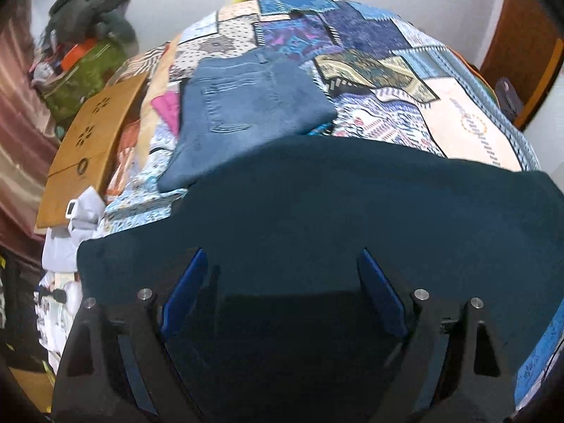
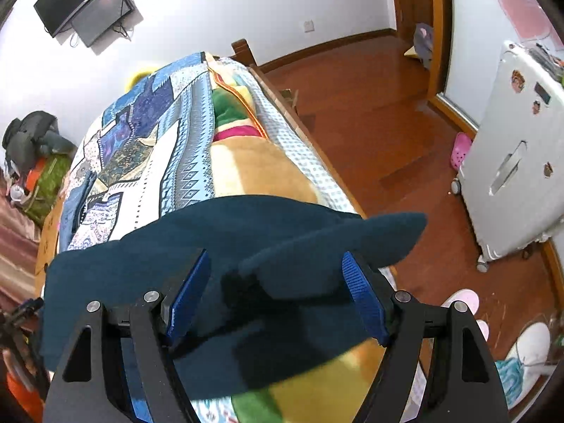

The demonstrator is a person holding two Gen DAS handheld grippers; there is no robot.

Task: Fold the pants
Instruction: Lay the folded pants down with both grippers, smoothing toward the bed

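Jaws apart on both grippers, over dark pants [image 1: 352, 211].
Left gripper [image 1: 282, 264], right gripper [image 2: 276, 264]; folded jeans [image 1: 246, 105] lie beyond on the bed [image 1: 458, 112].

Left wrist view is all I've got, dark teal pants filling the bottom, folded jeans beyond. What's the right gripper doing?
Observer: The right gripper is open, its blue fingers either side of a raised flap of the dark teal pants.
Operator: Where does that flap sit on the bed?
Observer: At the bed's right edge; its tip pokes out over the wooden floor.
Operator: Anything on the floor near it?
Observer: A white suitcase stands off to the right, apart from the bed.
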